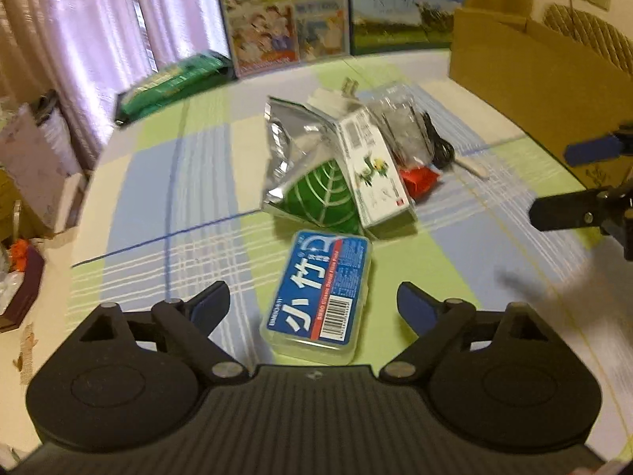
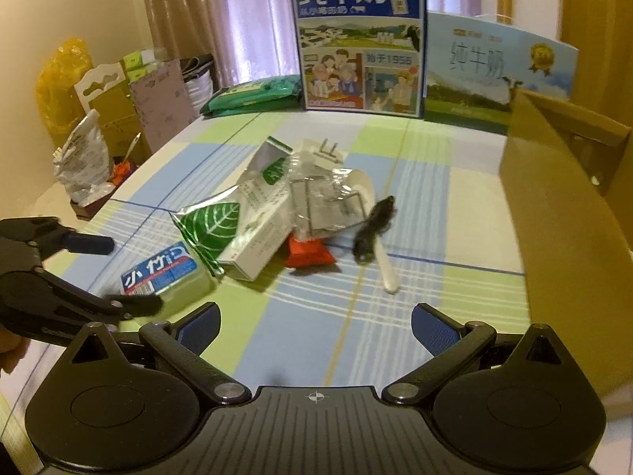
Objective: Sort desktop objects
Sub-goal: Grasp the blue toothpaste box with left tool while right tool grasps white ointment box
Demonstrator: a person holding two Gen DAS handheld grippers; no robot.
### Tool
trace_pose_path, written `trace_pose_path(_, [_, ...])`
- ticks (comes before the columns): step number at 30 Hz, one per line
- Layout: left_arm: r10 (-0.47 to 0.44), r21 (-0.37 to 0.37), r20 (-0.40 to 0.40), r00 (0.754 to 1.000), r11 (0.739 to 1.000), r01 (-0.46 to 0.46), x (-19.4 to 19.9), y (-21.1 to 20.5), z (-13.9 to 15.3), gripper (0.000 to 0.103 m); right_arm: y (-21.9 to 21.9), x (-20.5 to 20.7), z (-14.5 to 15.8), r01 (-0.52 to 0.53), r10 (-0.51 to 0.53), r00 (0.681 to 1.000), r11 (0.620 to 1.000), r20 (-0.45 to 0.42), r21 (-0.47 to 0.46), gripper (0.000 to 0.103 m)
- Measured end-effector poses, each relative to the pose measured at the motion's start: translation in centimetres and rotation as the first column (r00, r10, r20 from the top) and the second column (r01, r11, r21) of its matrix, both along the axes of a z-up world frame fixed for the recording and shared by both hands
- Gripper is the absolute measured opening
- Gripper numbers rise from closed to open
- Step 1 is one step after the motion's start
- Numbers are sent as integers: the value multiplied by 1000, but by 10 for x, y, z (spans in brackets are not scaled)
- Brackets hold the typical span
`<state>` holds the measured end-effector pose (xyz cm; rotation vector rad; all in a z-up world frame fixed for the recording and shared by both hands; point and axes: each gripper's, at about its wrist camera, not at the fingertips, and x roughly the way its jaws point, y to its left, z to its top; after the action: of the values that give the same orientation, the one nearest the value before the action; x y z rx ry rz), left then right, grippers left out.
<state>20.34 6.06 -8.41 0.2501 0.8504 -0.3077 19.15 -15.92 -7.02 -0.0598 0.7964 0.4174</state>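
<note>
Fingers spread wide and empty, the left gripper (image 1: pixel 312 304) hangs over a blue-labelled plastic box (image 1: pixel 318 295) at the near edge of a heap on the checked tablecloth (image 1: pixel 158 206). The right gripper (image 2: pixel 314 326), also wide open, holds nothing. Risk: closing off-centre could skid the slick box into the foil bag (image 1: pixel 304 170) and white carton (image 1: pixel 376 170) just beyond.
</note>
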Motion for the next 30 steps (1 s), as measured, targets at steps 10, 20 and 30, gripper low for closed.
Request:
trace_pose_path(10, [-3,-23,-81,997,1000,1,23,9,-9,54,22,16,-10,-25,25,1000,1000,9,12,98])
trace_pose_path(20, [87,-25,-77,993,996,-89,26,28,-4,54,62,42,-22,-13,12,1000,1000,19,21,81])
trace_pose_path(30, [85,-46,-79,993,995,-89,29,28,-3,54,97,64,-49,-7,7,1000,999,1,-52,70])
